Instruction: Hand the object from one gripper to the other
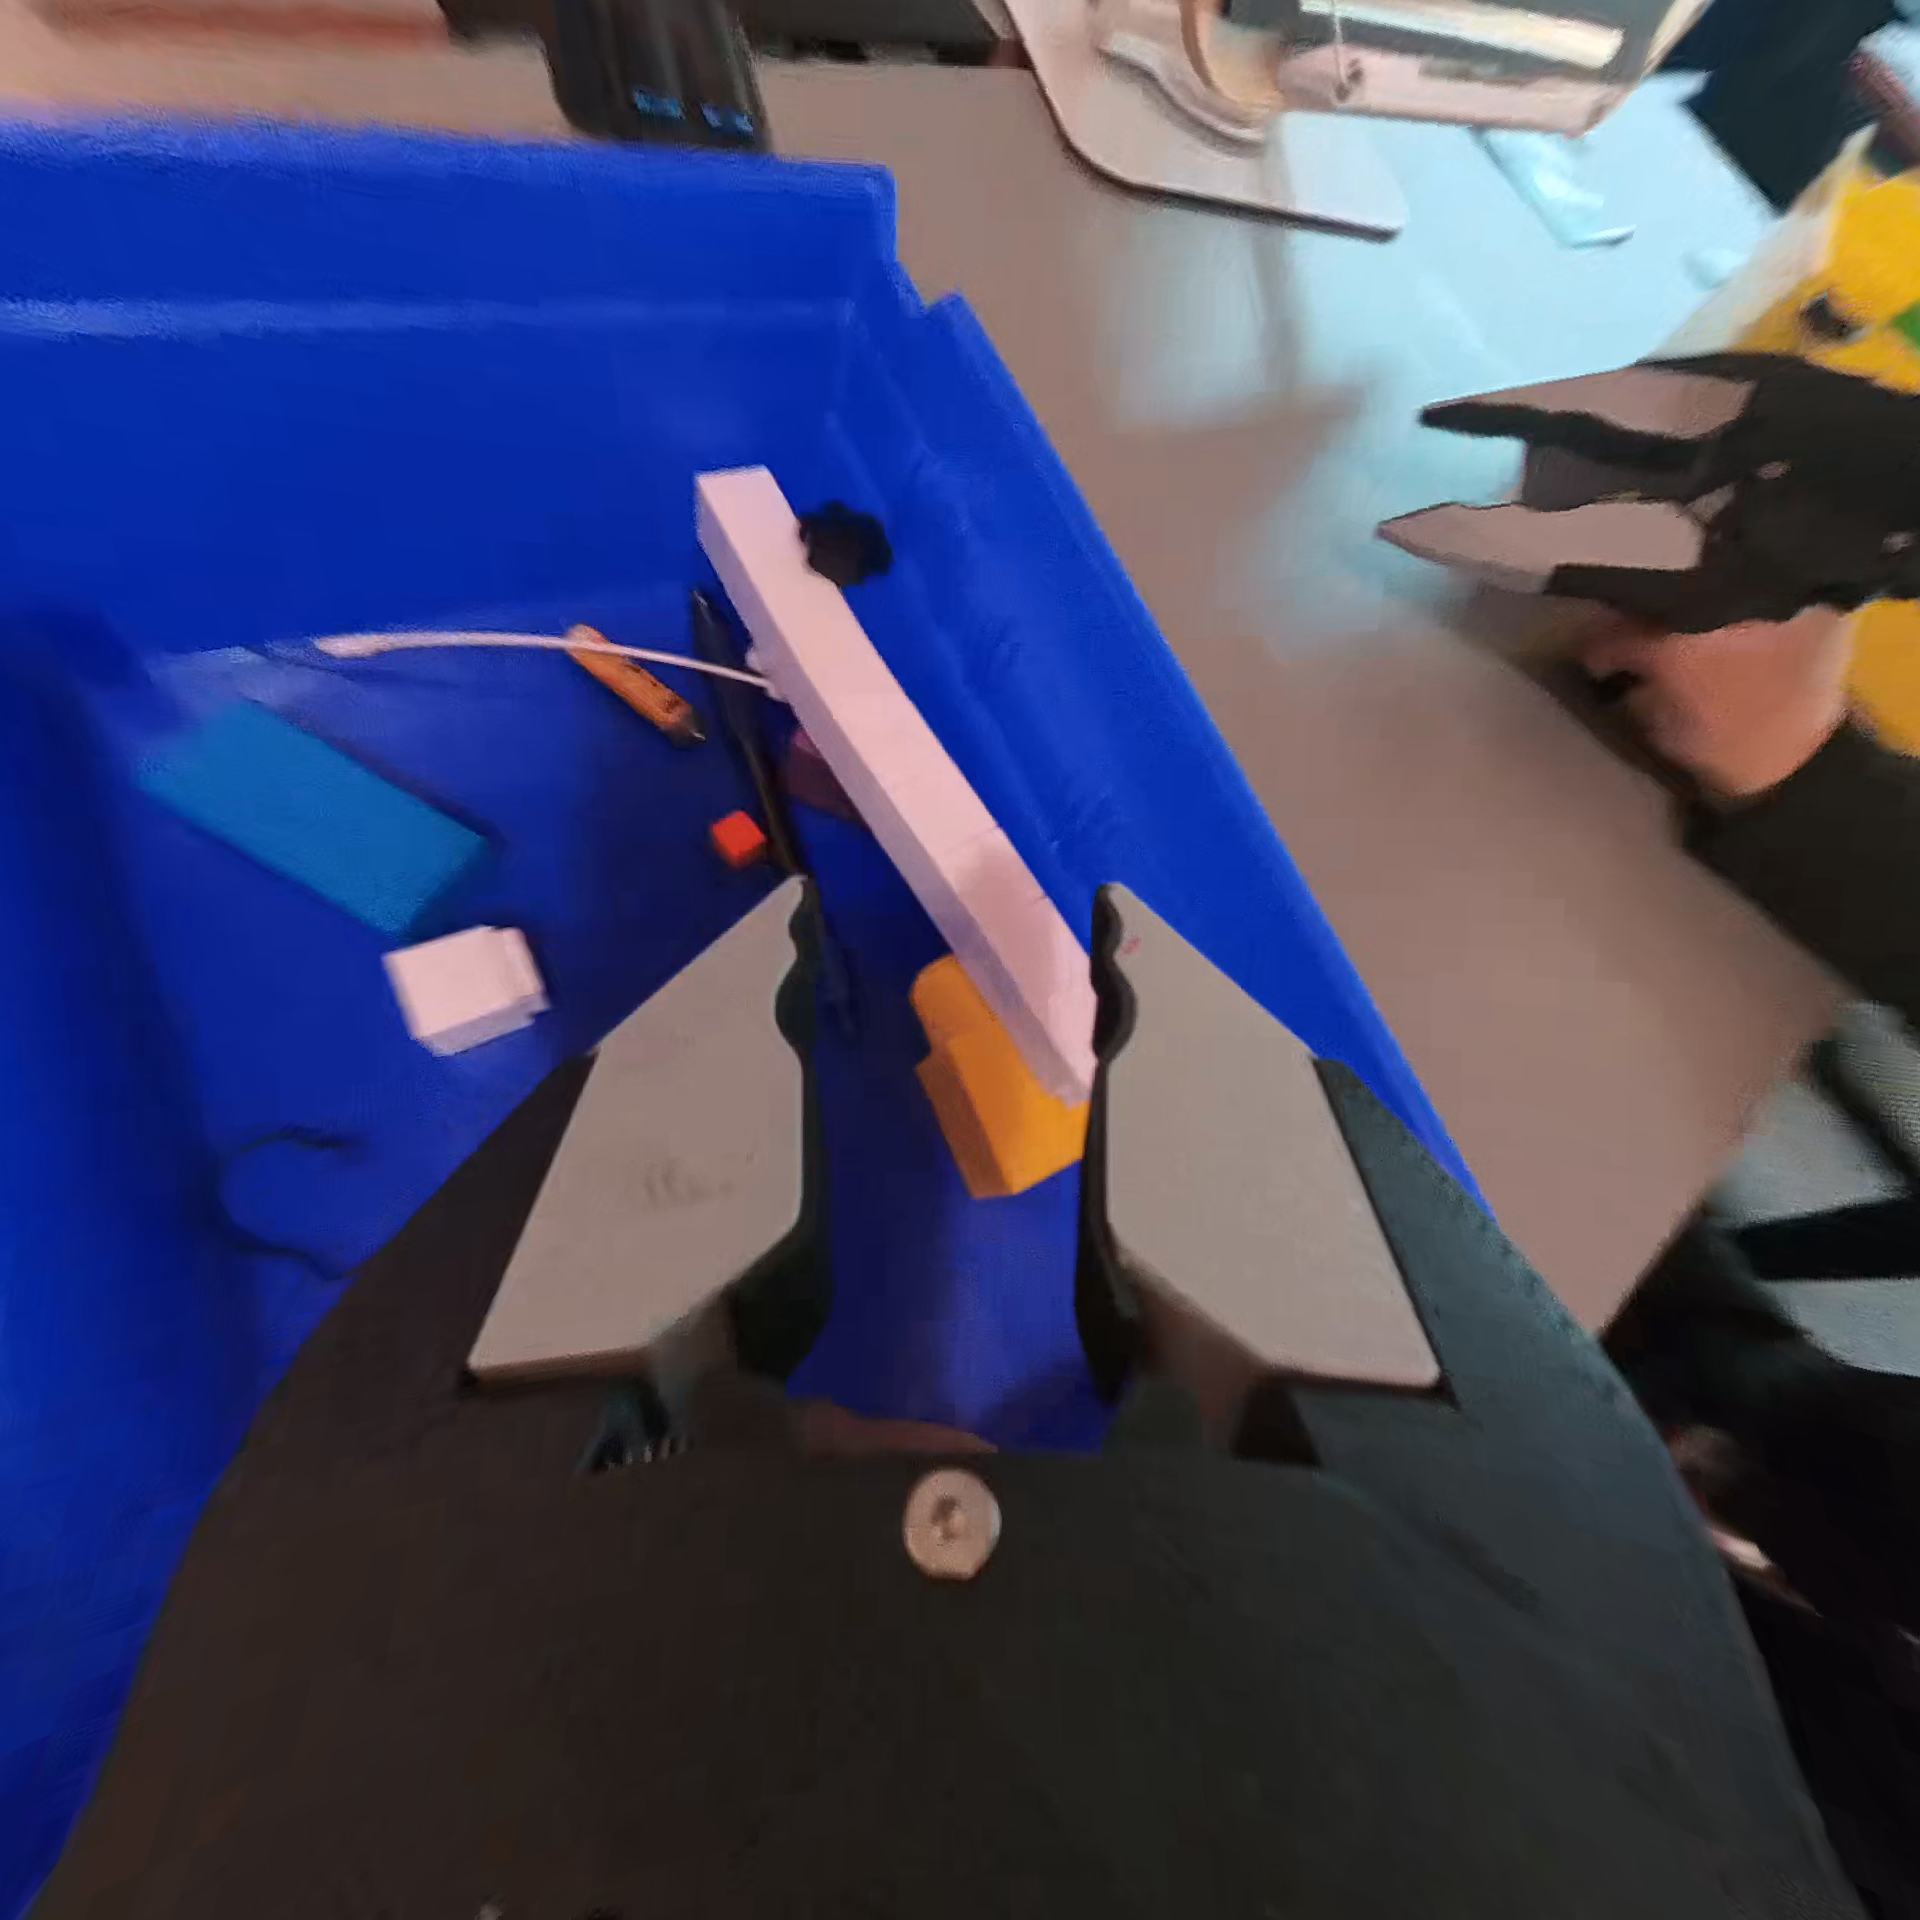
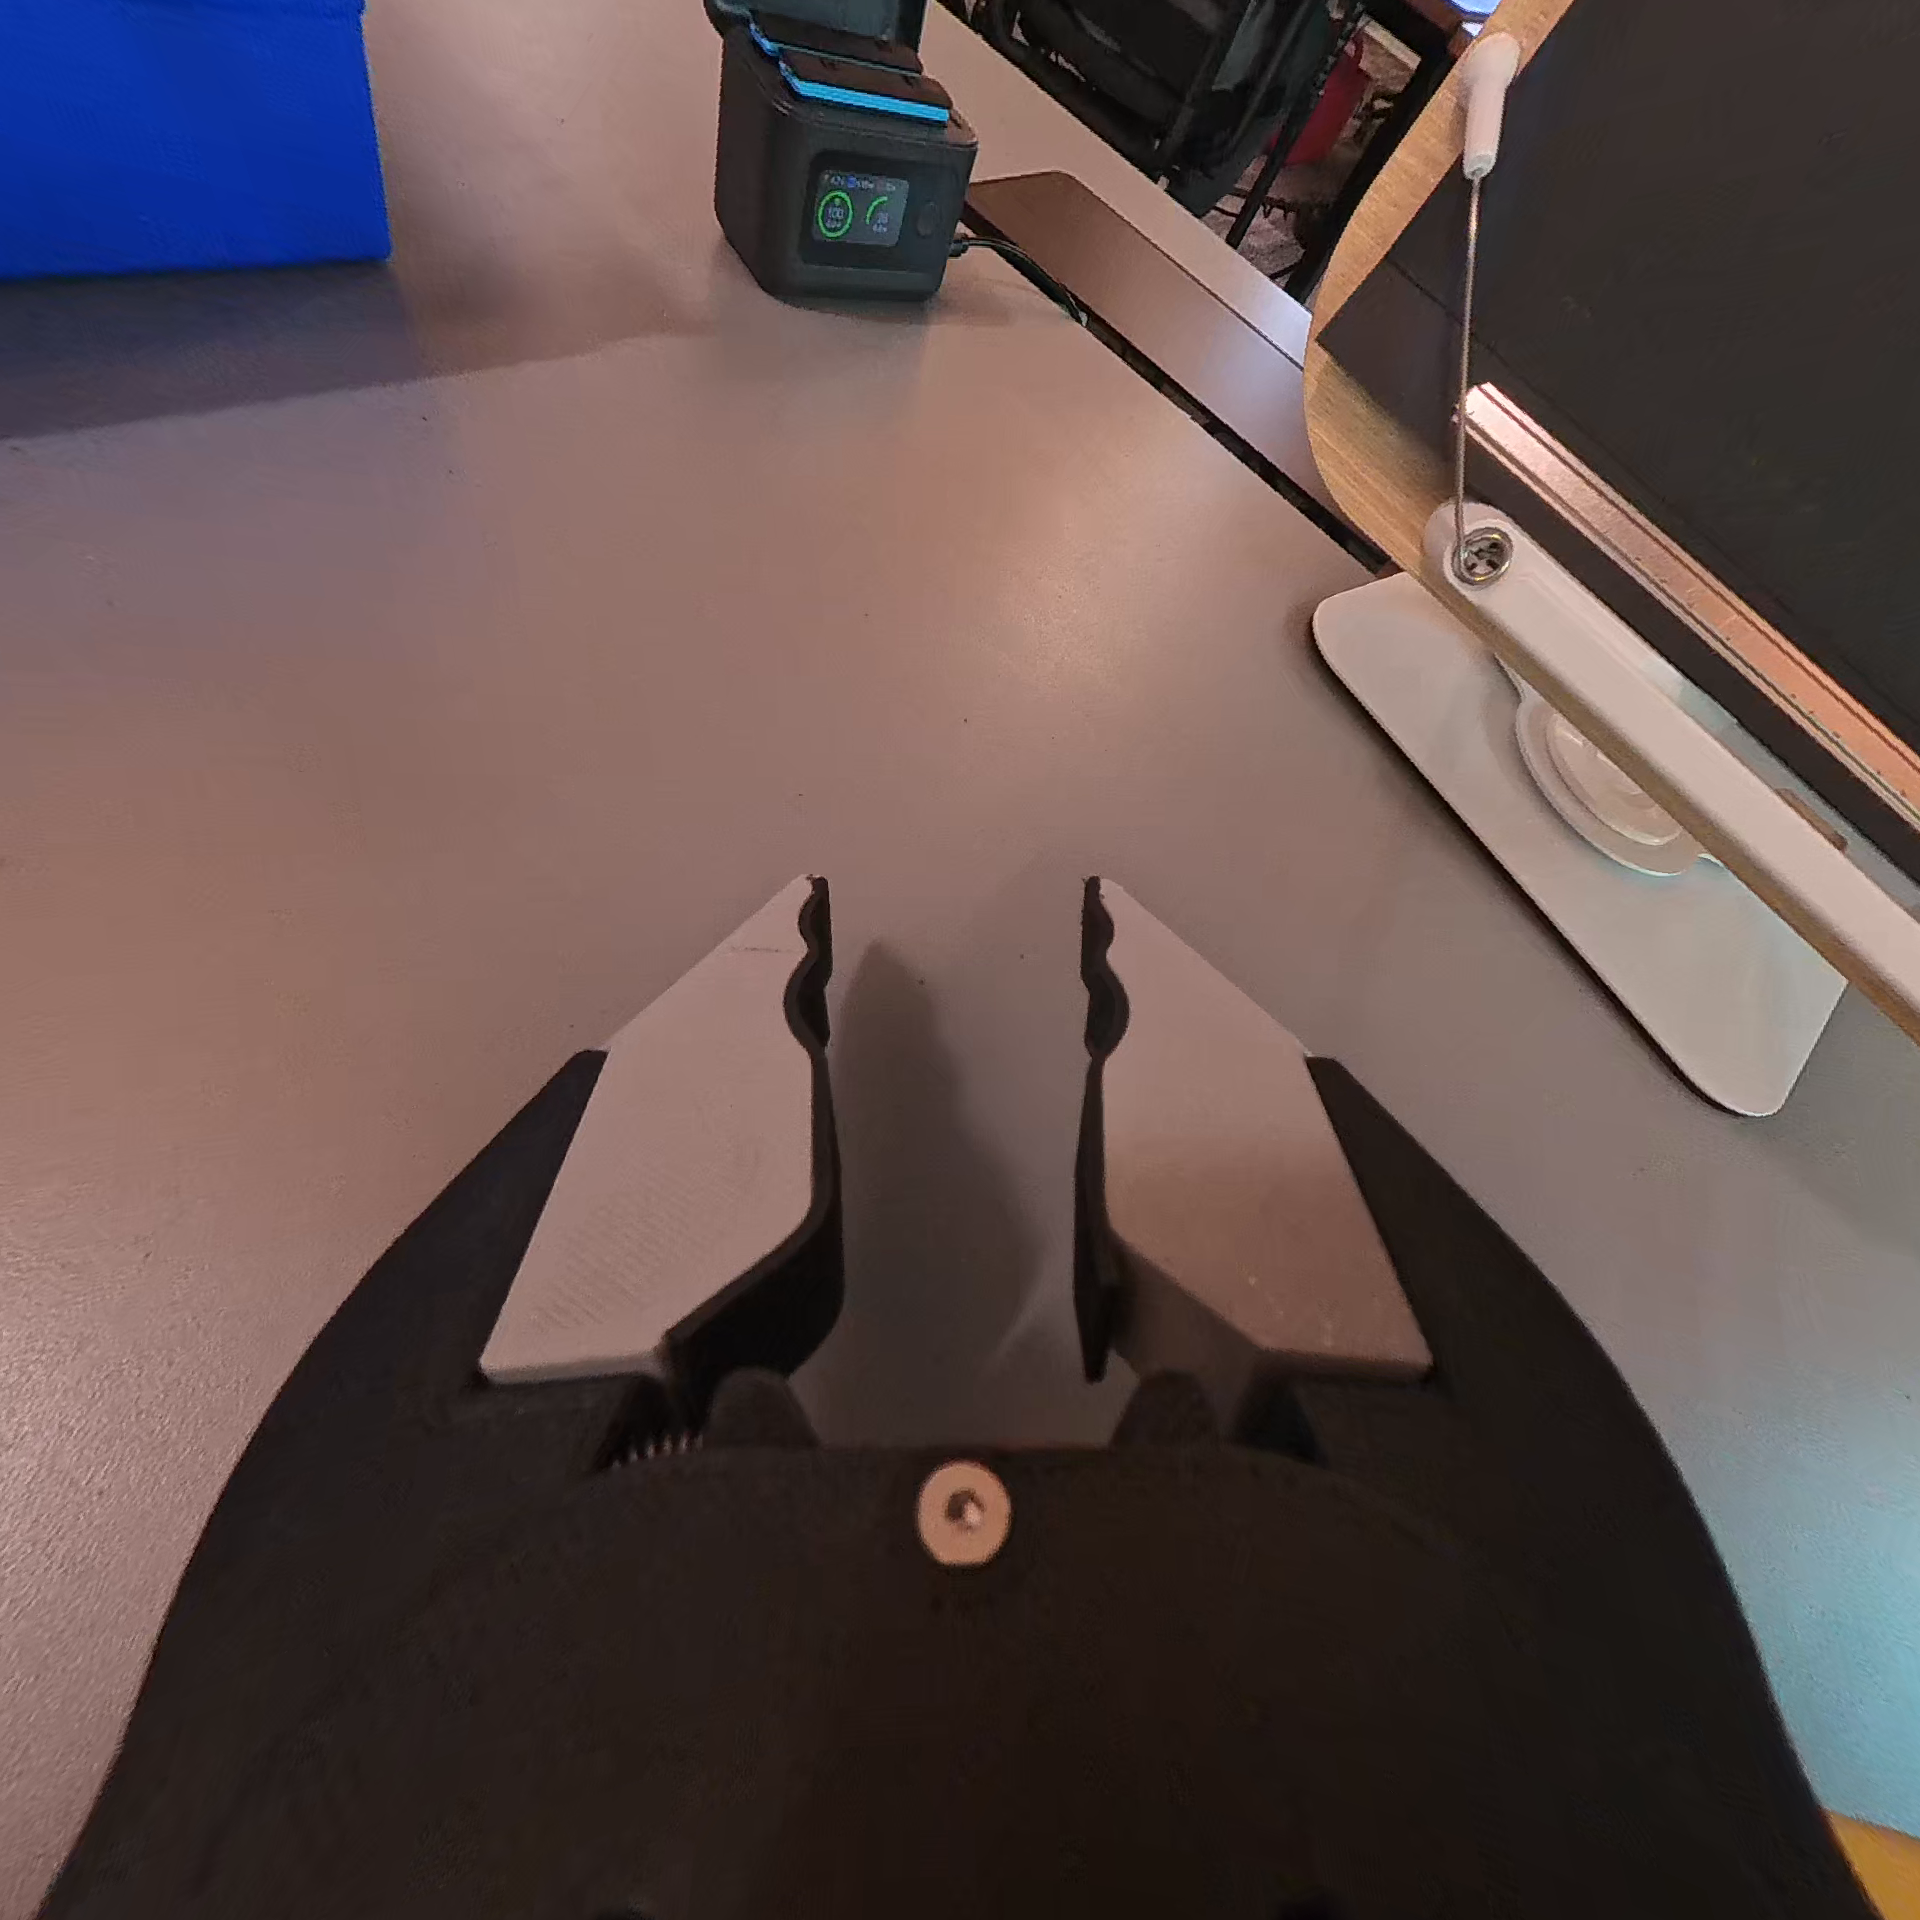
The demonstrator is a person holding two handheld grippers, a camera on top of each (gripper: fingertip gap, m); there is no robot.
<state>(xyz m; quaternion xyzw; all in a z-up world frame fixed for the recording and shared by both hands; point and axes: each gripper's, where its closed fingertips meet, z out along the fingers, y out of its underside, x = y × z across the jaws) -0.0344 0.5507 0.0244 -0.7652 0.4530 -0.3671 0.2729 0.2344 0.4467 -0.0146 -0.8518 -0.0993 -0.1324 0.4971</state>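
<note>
The left gripper (image 1: pixel 951 925) hangs over a blue bin (image 1: pixel 416 416) with its jaws apart. A long white bar (image 1: pixel 883 758) lies diagonally inside the bin along the right wall; its near end sits just beside the inner face of the gripper's right finger (image 1: pixel 1195 1143), though motion blur leaves it unclear whether the 2 touch. The jaws are not clamped on the bar.

Other bin contents (all resting on the bin floor): an orange block (image 1: pixel 997 1101) under the bar's near end, a small red cube (image 1: pixel 738 836), a white block (image 1: pixel 468 987), a teal block (image 1: pixel 312 810), a thin white cable (image 1: pixel 499 644) and a dark pen-like rod (image 1: pixel 748 748).

The right gripper (image 2: pixel 956 904) is held above the bare grey counter (image 2: pixel 520 675), jaws apart and empty, well apart from the bin. A black device with a lit screen (image 2: pixel 847 208) stands on the counter ahead; a white stand base (image 2: pixel 1558 831) sits to the right.
</note>
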